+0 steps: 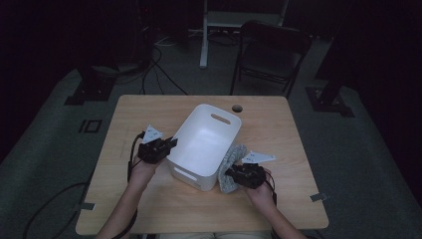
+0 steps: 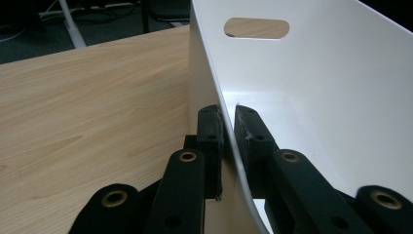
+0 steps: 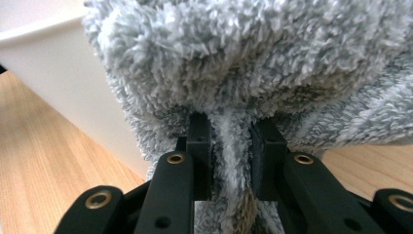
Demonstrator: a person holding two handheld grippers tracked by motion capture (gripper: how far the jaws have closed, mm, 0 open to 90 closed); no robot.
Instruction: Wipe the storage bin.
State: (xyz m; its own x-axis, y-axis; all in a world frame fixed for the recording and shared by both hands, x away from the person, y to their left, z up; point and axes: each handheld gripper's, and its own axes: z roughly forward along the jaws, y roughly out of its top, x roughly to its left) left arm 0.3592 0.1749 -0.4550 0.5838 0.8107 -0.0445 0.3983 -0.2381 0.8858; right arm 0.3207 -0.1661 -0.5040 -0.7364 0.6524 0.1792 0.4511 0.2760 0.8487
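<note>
The bin point(image 2: 316, 97) is smooth white plastic, the towel point(image 3: 253, 58) fluffy grey cloth, the bench point(image 2: 87, 107) matt pale wood.

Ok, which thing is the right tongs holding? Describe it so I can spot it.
Find the white bin in the middle of the wooden table. Against its right wall, by the near corner, hangs a towel, pinched by the right tongs. It is the one soft item: grey and fluffy, not hard plastic.

White plastic bin point(image 1: 201, 142) with slot handles sits tilted, skewed on the wooden table, its left wall pinched. Fluffy grey towel point(image 1: 232, 162) is bunched right against its right side, also pinched.
</note>
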